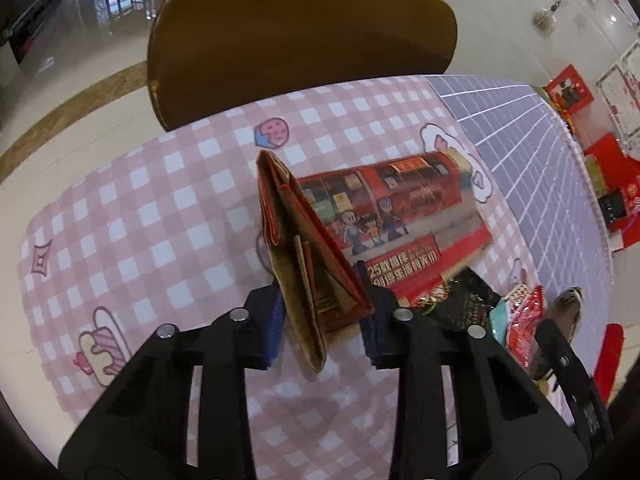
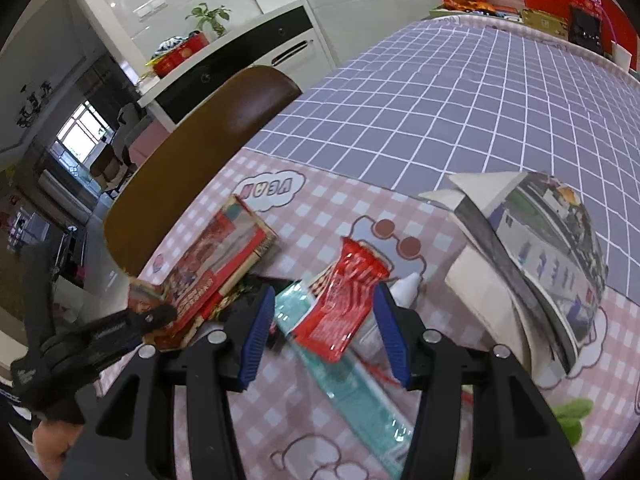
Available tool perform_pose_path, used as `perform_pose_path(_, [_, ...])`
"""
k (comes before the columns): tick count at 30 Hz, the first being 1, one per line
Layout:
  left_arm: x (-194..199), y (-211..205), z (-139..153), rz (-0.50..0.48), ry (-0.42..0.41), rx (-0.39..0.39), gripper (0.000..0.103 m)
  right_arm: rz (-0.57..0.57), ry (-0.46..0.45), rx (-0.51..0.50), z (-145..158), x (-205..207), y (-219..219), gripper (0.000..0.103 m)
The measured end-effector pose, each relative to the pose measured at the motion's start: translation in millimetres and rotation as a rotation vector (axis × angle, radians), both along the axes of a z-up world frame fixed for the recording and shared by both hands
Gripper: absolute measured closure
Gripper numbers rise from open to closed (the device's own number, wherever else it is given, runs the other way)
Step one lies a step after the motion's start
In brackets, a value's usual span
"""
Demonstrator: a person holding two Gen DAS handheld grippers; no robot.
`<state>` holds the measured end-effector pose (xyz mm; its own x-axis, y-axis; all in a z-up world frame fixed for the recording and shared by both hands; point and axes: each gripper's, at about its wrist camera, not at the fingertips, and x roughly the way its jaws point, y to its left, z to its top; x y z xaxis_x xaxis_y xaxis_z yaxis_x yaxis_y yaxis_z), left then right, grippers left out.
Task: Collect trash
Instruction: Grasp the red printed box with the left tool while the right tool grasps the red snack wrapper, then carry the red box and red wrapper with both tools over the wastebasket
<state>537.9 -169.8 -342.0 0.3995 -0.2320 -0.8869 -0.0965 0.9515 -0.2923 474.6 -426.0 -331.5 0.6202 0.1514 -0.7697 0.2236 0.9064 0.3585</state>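
My left gripper [image 1: 322,308] is shut on the flap of a flattened red cardboard box [image 1: 384,216] printed with cartoon figures, and holds that end up off the pink checked tablecloth [image 1: 160,208]. The same box [image 2: 216,268] shows in the right wrist view, with the left gripper [image 2: 156,316] at its near end. My right gripper [image 2: 324,316] is open, its blue pads either side of a red snack wrapper [image 2: 344,300] that lies over a teal packet [image 2: 360,396] and a white tube [image 2: 404,292].
A brown chair back [image 1: 300,36] stands beyond the table's far edge. A folded grey and white box [image 2: 532,252] lies to the right. More red wrappers [image 1: 524,316] lie beside the held box. A blue grid cloth [image 2: 460,100] covers the far table.
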Motion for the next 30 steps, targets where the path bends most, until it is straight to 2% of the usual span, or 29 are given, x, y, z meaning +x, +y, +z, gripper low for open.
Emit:
perform_pose_path(3, [-1.3,3.4,3.9,0.0,-0.026,-0.02,0.09,-0.014,0.016,-0.001,-7.9,8.1,-3.2,0.052])
perform_pose_path(4, [-2.1,6.3,5.8,0.006,-0.033,-0.044,0.091,-0.015,0.014,-0.003,-8.8,9.6,-3.5,0.052])
perform_pose_path(11, [-12.2,21.7,24.7,0.045,-0.094,-0.07,0.092,-0.009,0.036,-0.002,-19.2,21.3,-4.9,0.053])
perform_pose_path(14, [-15.9,30.9,30.5,0.063,-0.111,-0.078,0.092,-0.001,0.041,0.001,-21.4,23.4,-4.6,0.075])
perform_pose_path(18, [-20.9,35.9,34.7,0.075,-0.123,-0.083,0.093,0.012,0.033,-0.016,-17.6,18.2,1.0,0.076])
perform_pose_path(25, [-39.6,63.6,45.8,0.105,-0.145,-0.127,0.093,0.039,-0.041,-0.076,19.0,-0.5,22.9,0.076])
perform_pose_path(30, [-60.9,106.4,53.7,0.157,-0.156,-0.135,0.093,0.124,-0.088,-0.048,46.8,-12.8,65.6,0.076])
